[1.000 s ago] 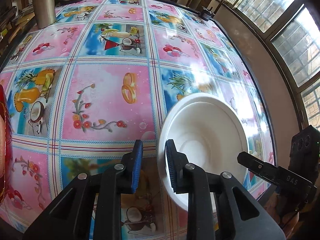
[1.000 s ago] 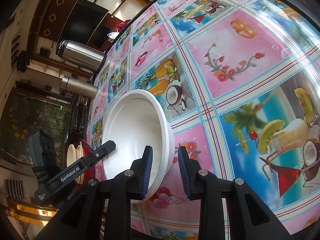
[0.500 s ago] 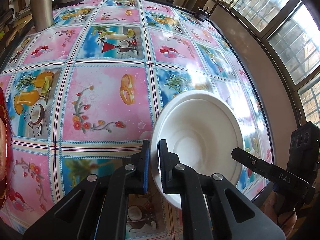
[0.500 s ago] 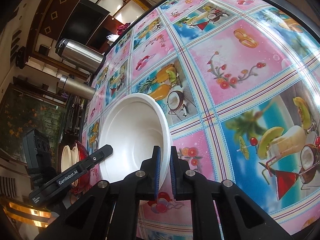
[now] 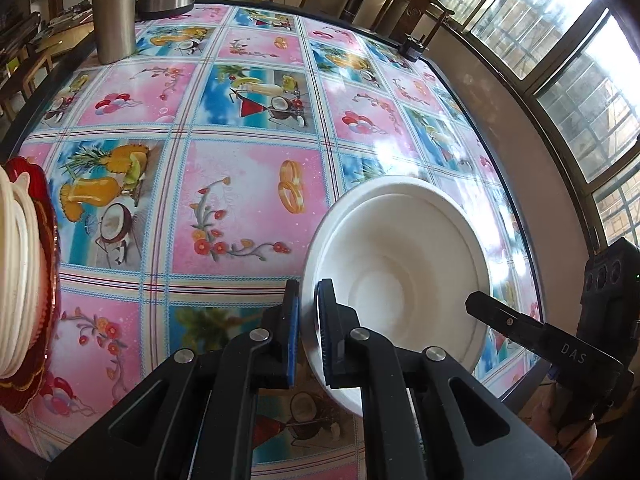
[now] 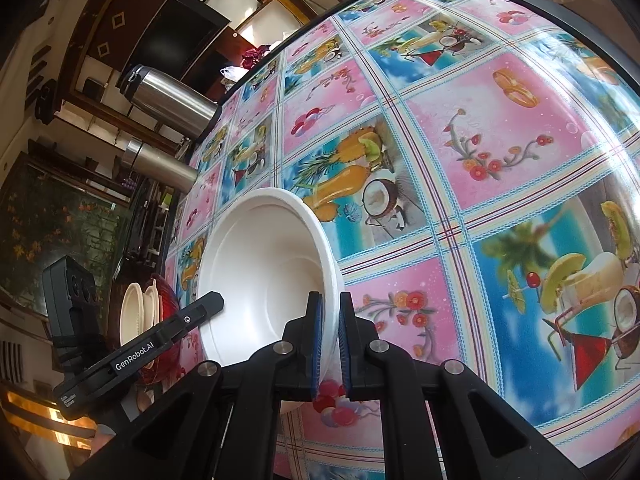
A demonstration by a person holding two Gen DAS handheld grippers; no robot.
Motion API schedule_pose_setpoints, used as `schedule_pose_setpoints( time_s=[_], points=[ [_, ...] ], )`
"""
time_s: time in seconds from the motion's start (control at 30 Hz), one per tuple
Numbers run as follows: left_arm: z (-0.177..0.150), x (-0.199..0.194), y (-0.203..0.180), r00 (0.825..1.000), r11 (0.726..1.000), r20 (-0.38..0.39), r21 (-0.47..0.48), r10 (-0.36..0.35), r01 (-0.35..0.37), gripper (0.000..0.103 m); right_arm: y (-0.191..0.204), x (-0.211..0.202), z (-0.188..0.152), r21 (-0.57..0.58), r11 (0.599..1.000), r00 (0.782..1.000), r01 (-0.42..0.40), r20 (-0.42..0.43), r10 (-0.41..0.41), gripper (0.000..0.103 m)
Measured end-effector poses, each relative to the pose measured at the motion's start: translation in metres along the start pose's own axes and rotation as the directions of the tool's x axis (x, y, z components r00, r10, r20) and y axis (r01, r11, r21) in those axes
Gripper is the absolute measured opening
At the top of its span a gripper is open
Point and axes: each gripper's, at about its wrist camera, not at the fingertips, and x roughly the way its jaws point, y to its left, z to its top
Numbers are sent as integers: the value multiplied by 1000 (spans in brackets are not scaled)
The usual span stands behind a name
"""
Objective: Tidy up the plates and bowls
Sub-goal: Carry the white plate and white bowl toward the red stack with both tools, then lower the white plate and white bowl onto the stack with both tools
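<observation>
A white foam bowl (image 5: 404, 276) is held between both grippers above the table. My left gripper (image 5: 308, 328) is shut on the bowl's left rim. My right gripper (image 6: 330, 340) is shut on the opposite rim of the same bowl (image 6: 264, 280). The right gripper also shows at the right edge of the left wrist view (image 5: 516, 328), and the left gripper shows at the left of the right wrist view (image 6: 160, 340). A stack of white bowls (image 5: 16, 280) sits on a red plate (image 5: 44, 320) at the table's left edge; it also shows in the right wrist view (image 6: 138, 312).
The table has a glossy cloth with pink and blue fruit pictures (image 5: 240, 208). Two steel flasks (image 5: 116, 4) stand at its far left corner, also in the right wrist view (image 6: 168, 96). A small black device (image 5: 414, 46) sits at the far edge. Windows line the right side.
Both grippers closed onto opposite rims of the white bowl. The bowl has since been lifted and carried left, so the stack on the red plate now shows in the left wrist view.
</observation>
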Motion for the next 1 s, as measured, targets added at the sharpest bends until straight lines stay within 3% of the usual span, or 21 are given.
schedule_pose_setpoints(
  time_s=[0.2,0.5,0.83,1.0],
  points=[
    [-2,-62,34,992,999,125,-36,22,-18,7,48,-1,0,-83,996,1000,-27,3,27,8],
    [-17,-139,117,957,980,265,-187,117,-68,7,154,32,-11,-231,966,993,-116,-54,107,8],
    [-27,-161,195,936,931,265,-340,232,-135,7,249,93,-33,-293,933,974,-207,-153,168,8],
    [-27,-145,222,947,915,208,-372,247,-157,7,279,122,-47,-324,926,974,-196,-177,144,8]
  ],
)
